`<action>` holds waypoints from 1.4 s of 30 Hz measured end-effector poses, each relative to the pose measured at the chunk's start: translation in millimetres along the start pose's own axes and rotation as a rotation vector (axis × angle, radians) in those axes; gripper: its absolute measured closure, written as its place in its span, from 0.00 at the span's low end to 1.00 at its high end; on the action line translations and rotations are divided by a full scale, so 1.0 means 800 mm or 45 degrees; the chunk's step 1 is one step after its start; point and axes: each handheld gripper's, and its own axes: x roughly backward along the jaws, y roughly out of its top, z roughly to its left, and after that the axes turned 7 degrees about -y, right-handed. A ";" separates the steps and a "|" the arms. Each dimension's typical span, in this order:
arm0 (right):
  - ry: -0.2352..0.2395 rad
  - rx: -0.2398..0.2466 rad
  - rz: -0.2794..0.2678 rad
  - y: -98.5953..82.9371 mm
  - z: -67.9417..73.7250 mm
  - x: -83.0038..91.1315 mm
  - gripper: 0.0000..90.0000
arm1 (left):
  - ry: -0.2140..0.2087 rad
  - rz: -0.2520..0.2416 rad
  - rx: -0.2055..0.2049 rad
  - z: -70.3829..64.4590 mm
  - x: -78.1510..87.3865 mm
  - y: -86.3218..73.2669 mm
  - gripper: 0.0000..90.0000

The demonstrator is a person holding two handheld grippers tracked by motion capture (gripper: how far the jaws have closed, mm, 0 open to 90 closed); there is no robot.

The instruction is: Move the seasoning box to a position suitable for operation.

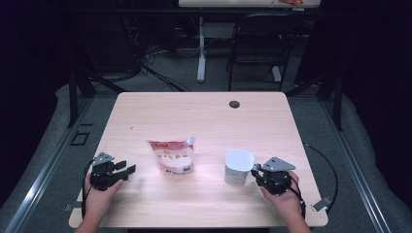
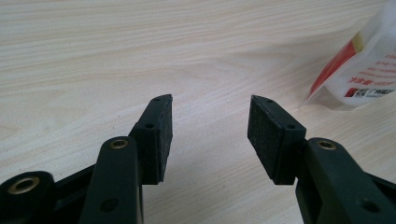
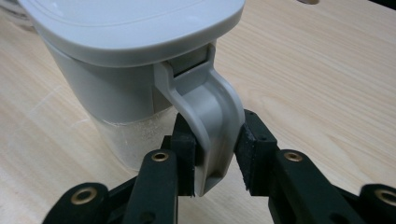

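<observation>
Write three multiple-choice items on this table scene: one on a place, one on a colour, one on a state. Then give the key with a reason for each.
1. Where does the pouch lie?
A. Between the left tongs and the jug
B. On the chair
C. Right of the jug

2. What colour is the jug's lid?
A. Red
B. Light grey
C. Black

3. What are the right tongs doing?
A. Open over bare table
B. Closed on the pouch
C. Closed on the jug's handle

Key:
1. A, since the high view shows the pouch mid-table, with the left tongs on one side and the jug on the other.
2. B, since the right gripper view shows a pale grey lid.
3. C, since both pads press the handle's sides in the right gripper view.
</observation>
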 end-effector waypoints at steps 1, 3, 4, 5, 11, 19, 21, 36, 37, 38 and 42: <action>0.000 0.000 0.000 0.000 0.000 0.000 0.78 | -0.003 0.011 0.000 0.000 0.001 0.000 0.56; 0.041 0.016 0.001 0.000 0.005 0.000 0.78 | -0.004 0.010 -0.001 0.001 0.001 0.000 0.56; 0.041 0.016 0.001 0.000 0.005 0.000 0.78 | -0.004 0.010 -0.001 0.001 0.001 0.000 0.56; 0.052 0.026 0.002 0.000 0.007 0.000 0.78 | -0.002 0.006 0.002 0.001 0.001 -0.001 0.56; 0.085 0.029 -0.009 -0.002 0.012 0.002 0.78 | -0.004 0.004 0.003 0.001 0.001 -0.002 0.56; 0.107 -0.032 -0.007 -0.005 0.004 0.003 0.69 | -0.003 0.004 0.008 0.002 0.002 -0.003 0.55; 0.112 -0.060 -0.009 -0.006 0.001 0.003 0.68 | -0.003 0.009 0.009 0.002 0.002 -0.003 0.56; 0.121 -0.139 -0.058 -0.011 -0.019 0.027 0.68 | 0.003 0.000 0.014 0.003 0.005 -0.004 0.56; 0.127 -0.151 -0.064 -0.012 -0.020 0.028 0.67 | 0.002 0.000 0.013 0.003 0.005 -0.003 0.56; 0.127 -0.161 -0.083 -0.012 -0.020 0.031 0.67 | 0.008 -0.004 0.014 0.003 0.005 -0.003 0.56; 0.122 -0.241 -0.160 -0.007 -0.025 0.043 0.60 | 0.003 0.003 0.010 0.002 0.005 -0.003 0.56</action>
